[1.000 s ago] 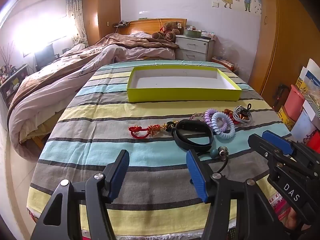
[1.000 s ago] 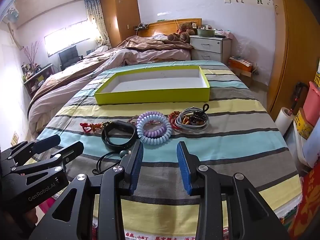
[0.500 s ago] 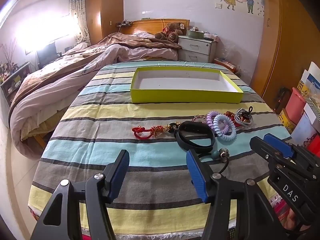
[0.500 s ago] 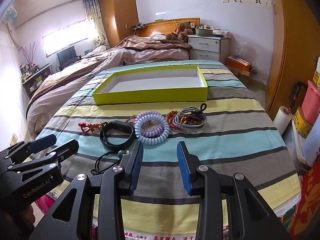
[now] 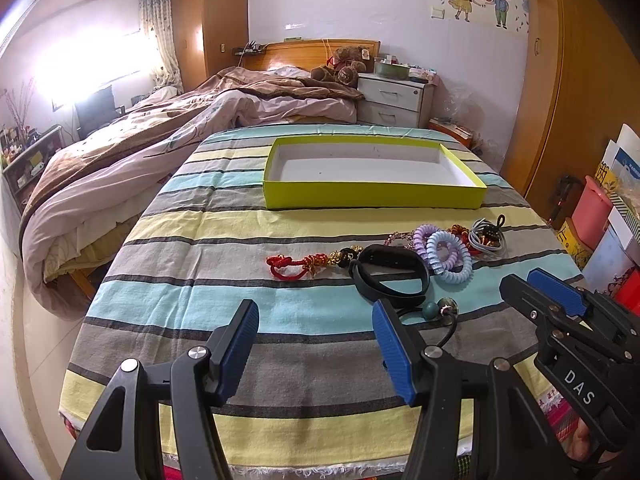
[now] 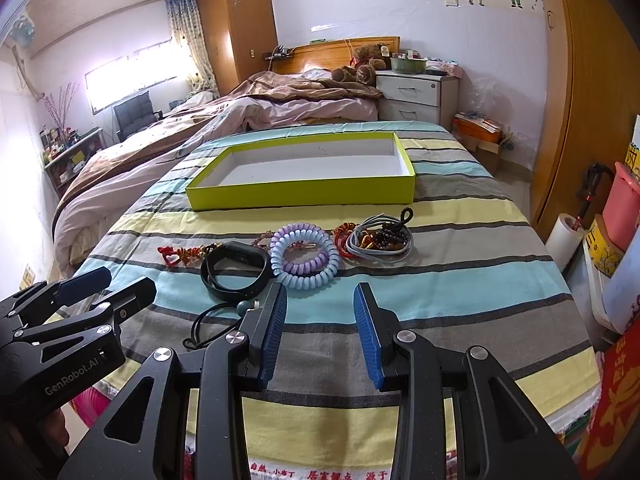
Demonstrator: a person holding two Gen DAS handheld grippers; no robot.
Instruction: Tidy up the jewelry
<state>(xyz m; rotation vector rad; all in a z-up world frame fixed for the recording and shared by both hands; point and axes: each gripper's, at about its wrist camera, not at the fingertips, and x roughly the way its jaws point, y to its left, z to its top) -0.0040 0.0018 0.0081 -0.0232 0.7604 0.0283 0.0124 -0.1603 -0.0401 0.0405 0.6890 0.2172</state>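
A row of jewelry lies on the striped tablecloth (image 5: pixel 200 280): a red knotted cord charm (image 5: pixel 296 265), a black wristband (image 5: pixel 390 276), purple and blue coil bands (image 5: pixel 444 252), a grey cord bundle with dark beads (image 5: pixel 486 236) and a black cord with a teal bead (image 5: pixel 438 310). An empty yellow-green tray (image 5: pixel 372 196) sits behind them. My left gripper (image 5: pixel 314 332) is open and empty, short of the wristband. My right gripper (image 6: pixel 320 320) is open and empty, just before the coil bands (image 6: pixel 304 254) and wristband (image 6: pixel 236 270). The tray also shows in the right wrist view (image 6: pixel 304 196).
A bed with rumpled covers (image 5: pixel 140 152) runs along the left. A white nightstand (image 5: pixel 394 98) stands behind the table. Boxes and a pink bin (image 5: pixel 592 216) crowd the right side by the wooden wardrobe (image 5: pixel 580 100).
Both grippers have shifted slightly; the jewelry and tray sit a little further left in the right view and right in the left view. Both stay open. No item has moved.
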